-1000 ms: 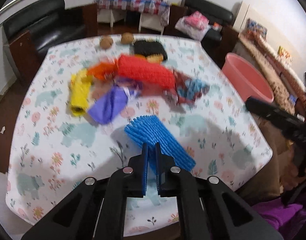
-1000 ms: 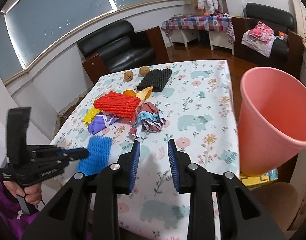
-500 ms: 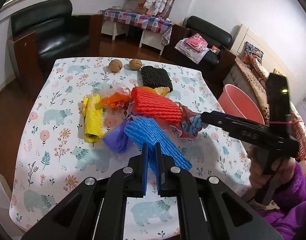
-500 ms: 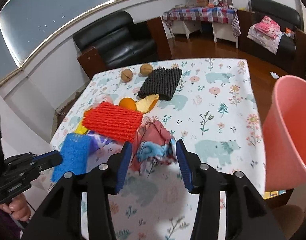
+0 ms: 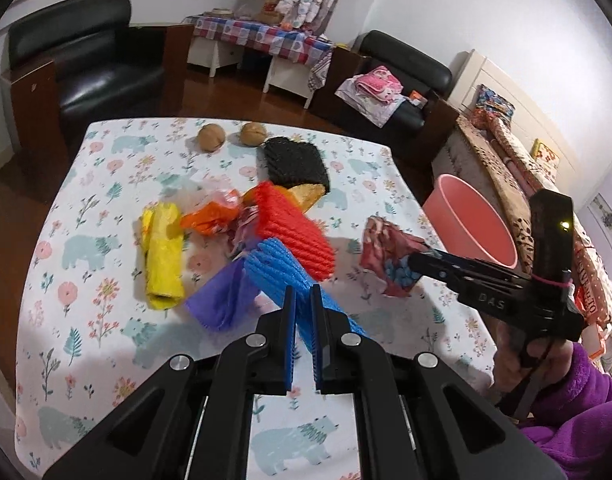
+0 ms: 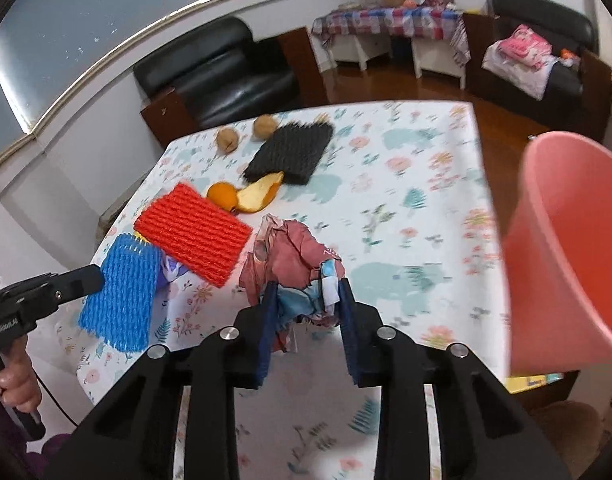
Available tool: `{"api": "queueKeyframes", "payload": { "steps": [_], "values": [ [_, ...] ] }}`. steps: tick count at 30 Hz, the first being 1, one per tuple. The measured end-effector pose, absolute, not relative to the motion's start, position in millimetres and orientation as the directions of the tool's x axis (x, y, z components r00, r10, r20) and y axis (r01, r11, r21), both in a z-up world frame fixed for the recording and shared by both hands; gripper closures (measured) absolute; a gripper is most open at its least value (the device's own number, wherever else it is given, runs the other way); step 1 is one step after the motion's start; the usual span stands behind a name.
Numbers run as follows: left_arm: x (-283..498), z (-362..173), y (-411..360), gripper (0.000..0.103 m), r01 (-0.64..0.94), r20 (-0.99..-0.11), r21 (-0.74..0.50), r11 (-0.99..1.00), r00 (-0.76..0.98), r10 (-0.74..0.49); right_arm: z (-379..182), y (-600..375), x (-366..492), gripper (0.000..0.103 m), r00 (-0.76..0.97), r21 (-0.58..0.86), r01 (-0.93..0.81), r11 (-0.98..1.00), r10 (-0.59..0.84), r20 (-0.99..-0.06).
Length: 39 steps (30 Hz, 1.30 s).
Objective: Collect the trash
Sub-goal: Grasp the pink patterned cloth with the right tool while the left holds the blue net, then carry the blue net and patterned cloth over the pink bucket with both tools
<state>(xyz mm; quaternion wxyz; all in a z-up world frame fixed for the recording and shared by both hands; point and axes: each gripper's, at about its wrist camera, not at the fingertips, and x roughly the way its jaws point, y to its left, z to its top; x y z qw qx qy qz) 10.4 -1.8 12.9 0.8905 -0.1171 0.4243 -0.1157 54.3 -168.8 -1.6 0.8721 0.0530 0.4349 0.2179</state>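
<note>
My left gripper (image 5: 303, 292) is shut on a blue foam net (image 5: 273, 268), which hangs above the table's near left part (image 6: 121, 292). My right gripper (image 6: 304, 292) has its jaws closing, with a crumpled pink-and-blue wrapper (image 6: 289, 256) pinched between the pads. In the left wrist view that wrapper (image 5: 386, 256) hangs off the tablecloth and casts a shadow. A pink bin (image 6: 566, 248) stands off the table's right edge. A red foam net (image 6: 193, 232), black foam net (image 6: 289, 154) and orange peel (image 6: 257, 196) lie on the table.
A yellow wrapper (image 5: 161, 256), an orange wrapper (image 5: 209, 218) and a purple piece (image 5: 221, 296) lie left of the red net. Two walnuts (image 6: 227, 140) sit at the far edge of the floral tablecloth (image 6: 418, 168). Black armchairs stand beyond the table.
My right gripper went forward to the crumpled wrapper, opened wide around it, then closed on it and raised it. The left gripper rose a little with the blue net.
</note>
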Motion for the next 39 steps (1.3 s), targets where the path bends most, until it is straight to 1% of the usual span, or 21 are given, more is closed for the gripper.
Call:
{"api": "queueKeyframes", "payload": {
  "steps": [7,16,28,39],
  "values": [
    [21.7,28.9,-22.0,0.097,0.162,-0.693,-0.322,0.933,0.631,-0.349,16.7,-207.0,41.2,0.073,0.610,0.285,-0.259,0.923,0.385,-0.692],
    [31.9,55.5,-55.4,0.097,0.237,-0.642,-0.286,0.928,0.671,-0.370,27.3,-231.9,37.0,0.073,0.660,0.310,-0.216,0.926,0.372,-0.652],
    [54.2,73.4,-79.0,0.097,0.262,-0.619,-0.286,0.922,0.684,-0.386,33.9,-258.6,35.7,0.073,0.704,0.339,-0.165,0.926,0.351,-0.618],
    [73.9,87.5,-119.3,0.097,0.318,-0.595,-0.287,0.904,0.681,-0.428,39.7,-302.2,36.1,0.073,0.758,0.369,-0.069,0.927,0.289,-0.585]
  ]
}}
